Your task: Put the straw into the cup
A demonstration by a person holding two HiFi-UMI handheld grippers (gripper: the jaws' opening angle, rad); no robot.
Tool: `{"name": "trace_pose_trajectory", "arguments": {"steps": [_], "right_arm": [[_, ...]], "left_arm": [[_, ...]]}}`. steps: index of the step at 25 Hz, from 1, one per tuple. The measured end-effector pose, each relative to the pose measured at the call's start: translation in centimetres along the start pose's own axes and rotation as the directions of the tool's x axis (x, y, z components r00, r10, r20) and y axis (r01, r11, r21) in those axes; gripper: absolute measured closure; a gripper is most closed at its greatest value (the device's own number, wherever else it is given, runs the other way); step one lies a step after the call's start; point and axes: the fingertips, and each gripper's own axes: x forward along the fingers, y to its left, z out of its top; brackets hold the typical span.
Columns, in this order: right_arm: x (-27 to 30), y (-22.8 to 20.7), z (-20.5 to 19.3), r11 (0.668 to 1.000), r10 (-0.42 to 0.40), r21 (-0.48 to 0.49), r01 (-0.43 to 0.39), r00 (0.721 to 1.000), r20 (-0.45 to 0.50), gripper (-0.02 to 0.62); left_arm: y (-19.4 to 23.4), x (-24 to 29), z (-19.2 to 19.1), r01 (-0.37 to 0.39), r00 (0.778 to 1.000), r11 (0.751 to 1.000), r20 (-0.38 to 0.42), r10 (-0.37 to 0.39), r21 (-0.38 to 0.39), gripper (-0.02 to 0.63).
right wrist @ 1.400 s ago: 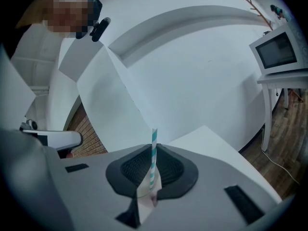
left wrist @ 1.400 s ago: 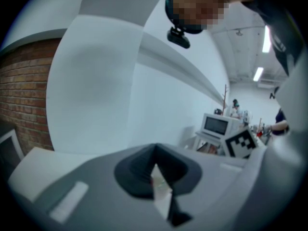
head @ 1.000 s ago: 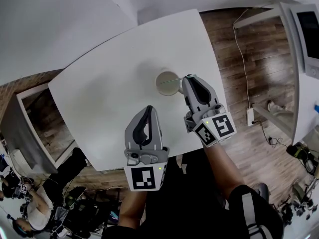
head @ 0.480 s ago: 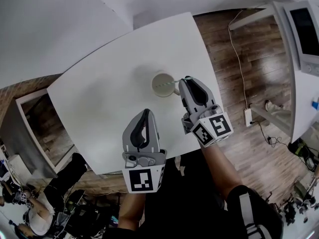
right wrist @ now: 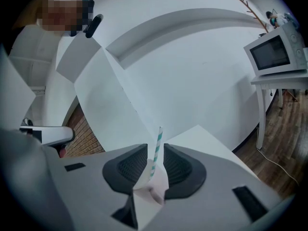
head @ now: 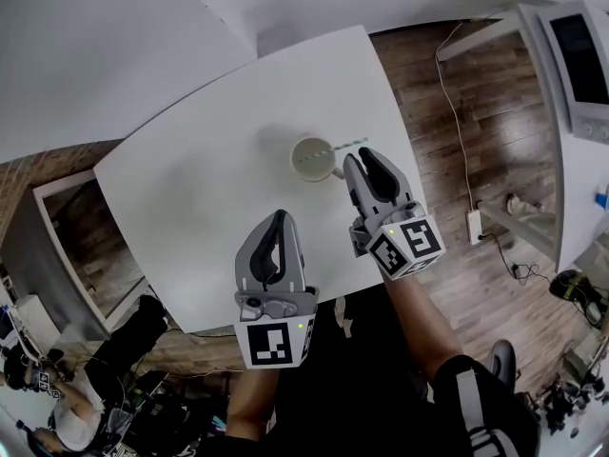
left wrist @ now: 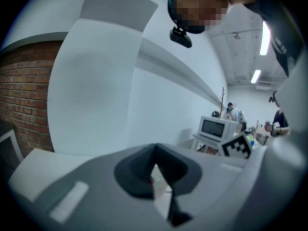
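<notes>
A pale round cup (head: 312,158) stands on the white table (head: 190,188), right of its middle. A teal-and-white striped straw (head: 335,150) rests in the cup and leans over its right rim. My right gripper (head: 369,158) is just right of the cup, open. In the right gripper view the straw (right wrist: 156,150) rises between the two pads with a gap on each side, the cup (right wrist: 150,189) below it. My left gripper (head: 278,220) hovers nearer the front edge, shut on nothing; in its own view the left gripper (left wrist: 155,147) faces a white wall.
The table's right and front edges drop to a wooden floor (head: 447,112) with a power strip (head: 474,223) and cable. A microwave (right wrist: 275,52) sits on a white stand at the right. A brick wall (left wrist: 21,95) and people are at the left.
My right gripper has drawn back a little from the cup. The straw now shows leaning out over the cup's right rim. The left gripper has stayed put.
</notes>
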Motion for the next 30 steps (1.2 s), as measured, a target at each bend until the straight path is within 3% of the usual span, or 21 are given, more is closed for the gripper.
{"name": "trace_pose_trajectory", "arguments": {"steps": [12, 20, 25, 30], "right_arm": [[-3.0, 2.0, 1.5, 1.000, -0.010, -0.018, 0.010, 1.000, 0.022, 0.518], [-7.3, 7.0, 2.8, 0.999, 0.011, -0.043, -0.010, 1.000, 0.028, 0.567], [-10.9, 10.4, 3.3, 0.998, 0.021, -0.061, -0.019, 0.999, 0.043, 0.577], [-16.1, 14.3, 4.3, 0.996, 0.031, -0.088, -0.022, 0.994, 0.105, 0.584]], "left_arm": [[-1.1, -2.5, 2.3, 0.017, 0.998, 1.000, 0.055, -0.017, 0.009, 0.602], [-1.7, -7.5, 5.0, 0.015, 0.992, 1.000, 0.122, -0.014, -0.007, 0.602], [-2.6, -11.5, 5.9, 0.045, 0.987, 0.999, 0.156, -0.049, 0.029, 0.603], [-4.0, -16.9, 7.5, 0.055, 0.971, 0.998, 0.231, -0.057, 0.015, 0.603]]}}
